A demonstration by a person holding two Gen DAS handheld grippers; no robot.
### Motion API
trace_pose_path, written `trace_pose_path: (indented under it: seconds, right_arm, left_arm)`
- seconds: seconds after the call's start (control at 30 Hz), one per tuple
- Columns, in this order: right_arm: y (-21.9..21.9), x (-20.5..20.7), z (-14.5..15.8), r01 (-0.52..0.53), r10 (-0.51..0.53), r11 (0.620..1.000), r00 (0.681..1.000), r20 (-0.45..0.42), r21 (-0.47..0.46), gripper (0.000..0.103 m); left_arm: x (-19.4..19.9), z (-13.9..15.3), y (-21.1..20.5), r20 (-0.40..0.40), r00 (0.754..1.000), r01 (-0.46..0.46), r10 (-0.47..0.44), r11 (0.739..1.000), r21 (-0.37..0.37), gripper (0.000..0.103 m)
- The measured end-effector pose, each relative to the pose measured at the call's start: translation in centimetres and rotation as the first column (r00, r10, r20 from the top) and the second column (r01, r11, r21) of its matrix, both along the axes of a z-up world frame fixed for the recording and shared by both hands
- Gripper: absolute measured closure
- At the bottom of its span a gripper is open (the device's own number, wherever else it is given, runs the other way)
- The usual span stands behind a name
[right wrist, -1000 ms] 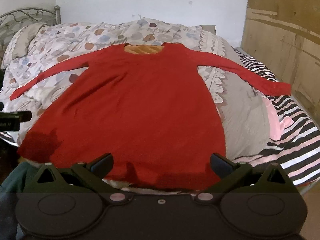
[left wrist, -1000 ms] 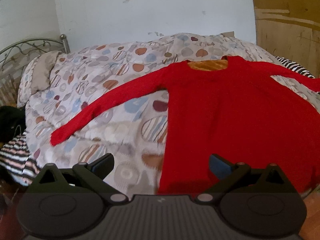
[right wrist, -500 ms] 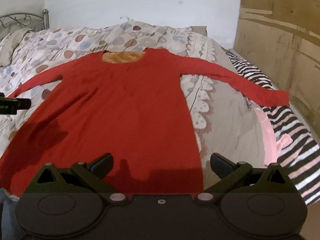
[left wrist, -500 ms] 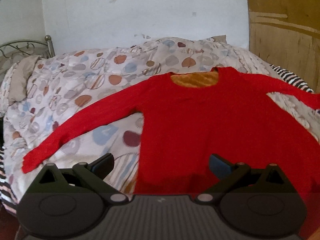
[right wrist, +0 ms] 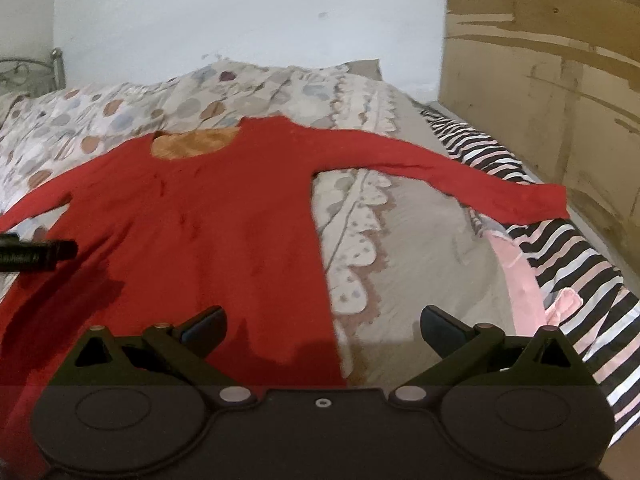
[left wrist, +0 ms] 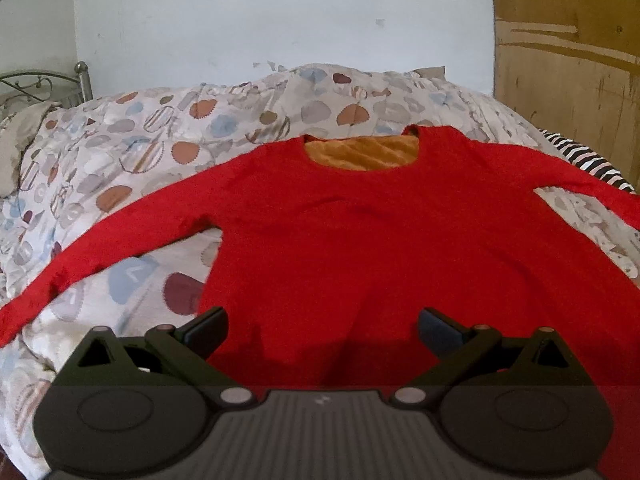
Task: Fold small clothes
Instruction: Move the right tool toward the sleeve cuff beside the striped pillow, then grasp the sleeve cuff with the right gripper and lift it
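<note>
Left wrist view showed a red long-sleeved top [left wrist: 360, 240] lying flat on a bed's patterned quilt [left wrist: 120, 152], neckline toward the far edge by the white wall [left wrist: 280, 12], sleeves spread toward both sides. The left gripper [left wrist: 322, 326] was over the top's lower body, jaws wide apart, holding nothing. The right gripper [right wrist: 322, 326] was over the hem's right corner, likewise spread and empty, near a striped blanket [right wrist: 580, 280].

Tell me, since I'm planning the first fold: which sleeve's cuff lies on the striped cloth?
The right sleeve: its cuff rests on the striped cloth by the wooden panel. The left sleeve lies on the spotted duvet.
</note>
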State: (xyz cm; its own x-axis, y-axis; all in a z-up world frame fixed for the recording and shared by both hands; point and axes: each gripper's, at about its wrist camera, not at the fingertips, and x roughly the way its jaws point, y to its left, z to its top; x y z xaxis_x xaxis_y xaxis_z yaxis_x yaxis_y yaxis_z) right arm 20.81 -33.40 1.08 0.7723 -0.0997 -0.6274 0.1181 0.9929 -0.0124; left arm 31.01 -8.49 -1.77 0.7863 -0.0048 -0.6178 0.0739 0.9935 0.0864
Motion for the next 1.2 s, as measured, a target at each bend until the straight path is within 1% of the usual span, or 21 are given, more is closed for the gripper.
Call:
trace_pose_path:
  seconds: [0.07, 0.1, 0.2, 0.27, 0.33, 0.4, 0.43, 0.5, 0.6, 0.73, 0.83, 0.9, 0.93, 1.0, 1.07, 1.2]
  right_arm:
    - [-0.7, 0.4, -0.4, 0.037, -0.037, 0.999, 0.999, 0.032, 0.011, 0.000]
    - [-1.2, 0.6, -0.6, 0.054, -0.055, 0.998, 0.997, 0.051, 0.032, 0.000]
    - [-2.6, 0.8, -1.1, 0.070, -0.083, 0.990, 0.992, 0.100, 0.120, 0.000]
    - [-3.5, 0.8, -1.3, 0.061, -0.085, 0.982, 0.988, 0.132, 0.177, 0.000]
    - [-4.4, 0.8, -1.5, 0.054, -0.094, 0.973, 0.980, 0.174, 0.226, 0.000]
    - [-5.1, 0.6, -1.8, 0.047, -0.109, 0.961, 0.970, 0.218, 0.271, 0.000]
    - [-5.5, 0.6, -1.9, 0.043, -0.114, 0.955, 0.967, 0.229, 0.292, 0.000]
    - [-6.2, 0.9, -2.2, 0.034, -0.110, 0.942, 0.971, 0.211, 0.334, 0.000]
    - [-6.9, 1.4, -2.5, 0.058, -0.126, 0.936, 0.976, 0.178, 0.347, 0.000]
    - [-7.5, 1.0, -3.1, 0.125, -0.186, 0.934, 0.970, 0.157, 0.334, 0.000]
    - [-8.2, 0.3, -3.8, 0.128, -0.199, 0.932, 0.962, 0.185, 0.339, 0.000]
    - [-8.8, -0.3, -3.9, 0.137, -0.229, 0.924, 0.946, 0.230, 0.358, 0.000]
    - [-9.2, -0.4, -3.9, 0.149, -0.247, 0.919, 0.939, 0.239, 0.365, 0.000]
    - [-10.3, -0.3, -3.8, 0.195, -0.297, 0.904, 0.927, 0.230, 0.379, 0.000]
    - [-11.8, 0.3, -3.6, 0.220, -0.323, 0.895, 0.920, 0.223, 0.388, 0.000]
    - [-15.1, 2.4, -3.0, 0.257, -0.348, 0.892, 0.915, 0.204, 0.371, 0.000]
  left_arm:
    - [0.4, -0.9, -0.4, -0.019, 1.000, 0.000, 0.000, 1.000, 0.007, 0.000]
    - [0.6, -1.3, -0.5, -0.029, 1.000, -0.001, 0.001, 1.000, 0.011, 0.000]
    - [1.1, -2.6, -0.7, -0.063, 0.998, -0.009, 0.010, 1.000, 0.007, 0.000]
    - [1.1, -3.3, -0.5, -0.076, 0.997, -0.021, 0.019, 1.000, -0.019, 0.000]
    - [0.9, -3.8, -0.1, -0.066, 0.997, -0.029, 0.026, 0.999, -0.041, 0.000]
    - [0.6, -4.2, 0.0, -0.047, 0.999, -0.029, 0.027, 0.998, -0.048, 0.000]
    - [0.5, -4.4, 0.1, -0.038, 0.999, -0.028, 0.026, 0.998, -0.048, 0.000]
    - [0.2, -4.7, 0.1, -0.020, 0.999, -0.026, 0.025, 0.999, -0.046, 0.000]
    - [0.1, -4.8, 0.1, -0.009, 1.000, -0.029, 0.029, 0.998, -0.051, 0.000]
    - [-0.1, -5.0, -0.1, 0.008, 1.000, -0.030, 0.030, 0.999, -0.040, 0.000]
    - [-0.5, -5.2, -0.4, 0.032, 0.999, -0.031, 0.032, 0.999, -0.029, 0.000]
    - [-0.7, -5.4, -0.4, 0.050, 0.998, -0.033, 0.035, 0.999, -0.029, 0.000]
    - [-0.8, -5.5, -0.4, 0.059, 0.998, -0.035, 0.036, 0.999, -0.029, 0.000]
    - [-1.0, -5.6, -0.6, 0.076, 0.996, -0.037, 0.039, 0.999, -0.025, 0.000]
    - [-1.3, -5.7, -0.6, 0.089, 0.995, -0.037, 0.039, 0.999, -0.018, 0.000]
    - [-1.5, -5.8, -0.6, 0.101, 0.994, -0.037, 0.038, 0.999, -0.015, 0.000]
